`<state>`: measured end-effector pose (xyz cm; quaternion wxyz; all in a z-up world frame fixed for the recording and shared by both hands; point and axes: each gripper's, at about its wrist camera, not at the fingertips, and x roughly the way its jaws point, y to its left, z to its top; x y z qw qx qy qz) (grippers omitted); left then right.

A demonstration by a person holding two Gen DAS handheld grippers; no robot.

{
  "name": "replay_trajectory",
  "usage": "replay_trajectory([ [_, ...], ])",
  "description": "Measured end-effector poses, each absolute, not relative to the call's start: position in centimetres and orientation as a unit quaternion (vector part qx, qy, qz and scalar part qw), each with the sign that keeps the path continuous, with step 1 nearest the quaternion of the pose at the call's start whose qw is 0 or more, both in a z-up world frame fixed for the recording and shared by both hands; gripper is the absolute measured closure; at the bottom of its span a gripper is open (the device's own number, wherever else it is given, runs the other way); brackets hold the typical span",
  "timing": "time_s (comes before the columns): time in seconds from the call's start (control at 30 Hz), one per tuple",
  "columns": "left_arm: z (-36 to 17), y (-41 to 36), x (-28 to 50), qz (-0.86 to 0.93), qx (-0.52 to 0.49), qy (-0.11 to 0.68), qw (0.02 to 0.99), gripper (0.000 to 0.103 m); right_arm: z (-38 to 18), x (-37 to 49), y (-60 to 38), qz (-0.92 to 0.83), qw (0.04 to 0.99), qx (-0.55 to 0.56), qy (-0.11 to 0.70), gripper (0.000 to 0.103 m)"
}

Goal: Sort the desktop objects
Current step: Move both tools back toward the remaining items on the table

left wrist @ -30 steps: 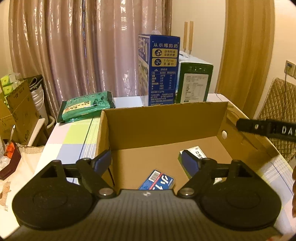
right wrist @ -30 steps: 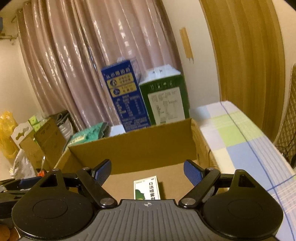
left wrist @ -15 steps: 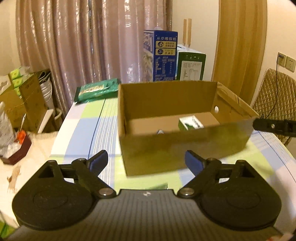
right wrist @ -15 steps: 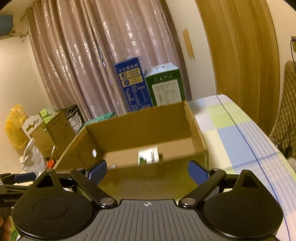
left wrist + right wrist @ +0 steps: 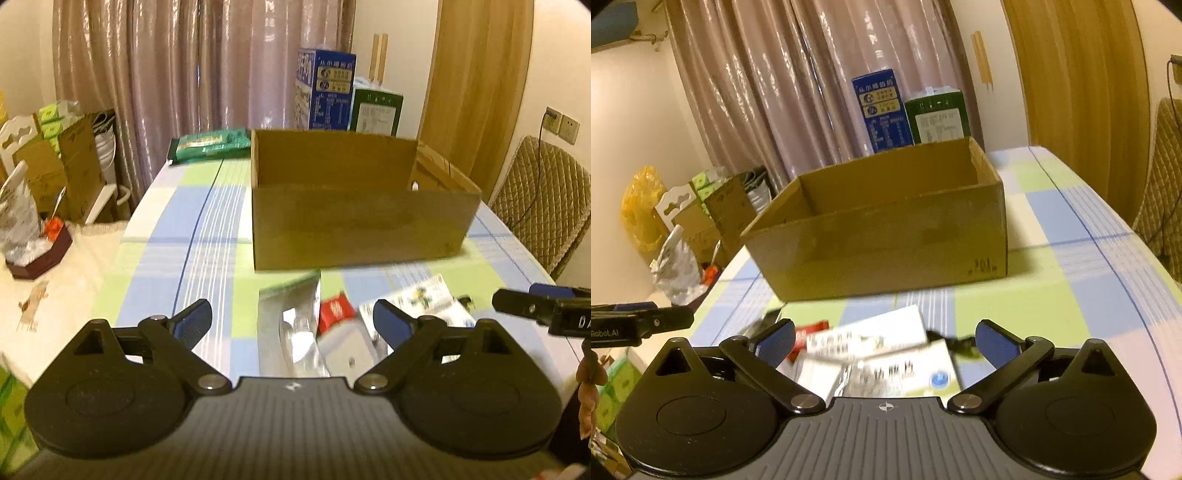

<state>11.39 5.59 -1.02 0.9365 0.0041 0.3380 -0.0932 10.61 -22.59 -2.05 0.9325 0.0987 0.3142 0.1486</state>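
An open brown cardboard box (image 5: 362,229) (image 5: 886,251) stands mid-table on the checked cloth. In front of it lies a loose pile: a silver foil pouch (image 5: 295,332), a red packet (image 5: 334,310) (image 5: 812,330), white medicine boxes (image 5: 347,354) (image 5: 905,373) and a white printed packet (image 5: 417,299) (image 5: 871,336). My left gripper (image 5: 291,317) hovers over the pile's left part, its jaws opening, pressing on nothing. My right gripper (image 5: 886,334) hovers over the white boxes, jaws also opening wide and empty. The box's inside is hidden from both views.
A blue carton (image 5: 327,96) and a green carton (image 5: 376,110) stand behind the box. A green packet (image 5: 210,144) lies at the table's far left. A quilted chair (image 5: 543,206) is on the right; cartons and bags (image 5: 701,210) crowd the floor at left.
Both grippers have drawn back from above the box to the near side of it. Their jaws have spread wider. The pile of packets has come into view beneath them.
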Motion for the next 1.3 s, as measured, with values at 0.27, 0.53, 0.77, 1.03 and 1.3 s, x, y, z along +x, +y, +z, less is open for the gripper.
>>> replay_trajectory([
  [0.27, -2.1, 4.7, 6.9, -0.099, 0.021, 0.361, 0.927, 0.011, -2.3, 7.9, -22.4, 0.154, 0.929, 0.072, 0.33, 0.002],
  [0.53, -1.9, 3.8, 5.6, -0.102, 0.028, 0.357, 0.928, 0.01, -5.5, 5.3, -21.4, 0.194, 0.897, -0.056, 0.393, 0.002],
  [0.77, -2.1, 2.5, 6.5, -0.119, 0.039, 0.358, 0.925, 0.01, -6.4, 6.4, -22.6, 0.256, 0.853, -0.123, 0.437, 0.002],
  [1.03, -3.1, -0.1, 7.2, -0.153, 0.06, 0.369, 0.915, 0.01, -6.3, 8.1, -22.3, 0.374, 0.777, -0.239, 0.446, 0.014],
  [1.3, -4.3, -1.1, 7.1, -0.154, 0.076, 0.385, 0.907, 0.01, -7.9, 10.0, -21.8, 0.428, 0.73, -0.27, 0.459, 0.032],
])
